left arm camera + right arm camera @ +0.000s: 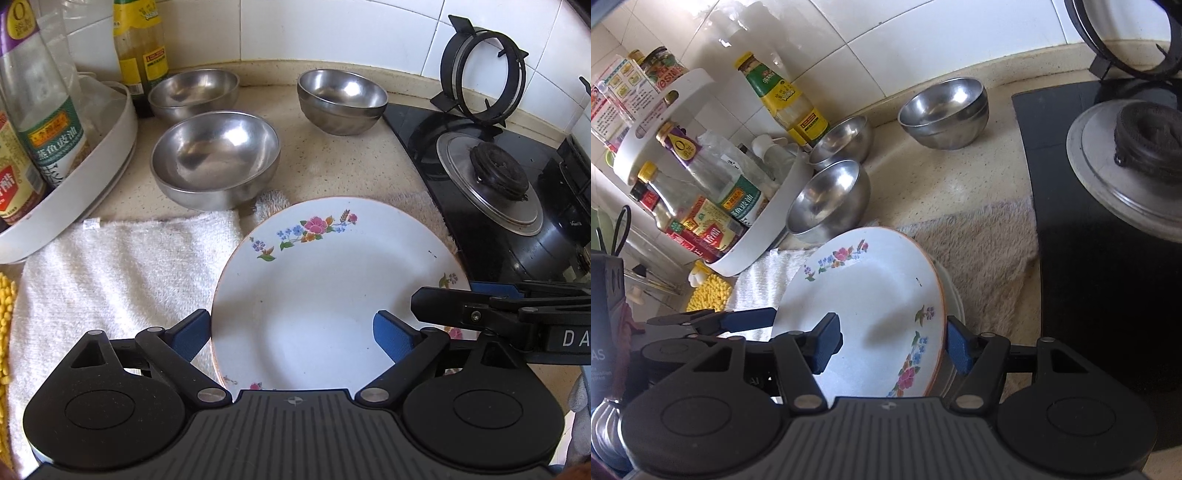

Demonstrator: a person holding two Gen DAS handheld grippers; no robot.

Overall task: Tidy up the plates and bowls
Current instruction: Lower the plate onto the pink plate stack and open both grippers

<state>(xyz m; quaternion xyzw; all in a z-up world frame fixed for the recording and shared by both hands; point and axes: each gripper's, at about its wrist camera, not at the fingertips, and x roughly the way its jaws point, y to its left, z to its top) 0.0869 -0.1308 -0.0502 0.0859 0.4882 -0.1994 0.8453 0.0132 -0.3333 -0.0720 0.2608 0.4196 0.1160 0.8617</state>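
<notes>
A white plate (332, 295) with a floral rim pattern and a thin orange edge sits at the near edge of the desk (332, 166), over a white towel (110, 266) and a beige fleecy cloth (986, 251). In the right wrist view it is tilted, its right side raised above a second pale dish (955, 299) partly hidden beneath it.

The left tool (291, 334) straddles the plate's near left rim: one blue pad lies outside the edge, the other over the plate's inner face. The jaws stand fairly wide, and a firm grip cannot be confirmed. The right tool (892, 345) straddles the plate's right rim likewise, one pad over the white face and one just outside the orange edge, jaws parted; whether the pads press the rim cannot be told.

Behind the plate stand three groups of steel bowls: a single bowl (216, 158) nearest, touching the towel's far edge; a bowl (194, 92) behind it; and a nested pair (341, 101) to the right. A white round rack (92, 166) holding sauce bottles (48, 122) stands at left. A black gas hob (498, 184) with its burner (498, 171) lies at right, a pan support (484, 74) propped against the tiled wall.
</notes>
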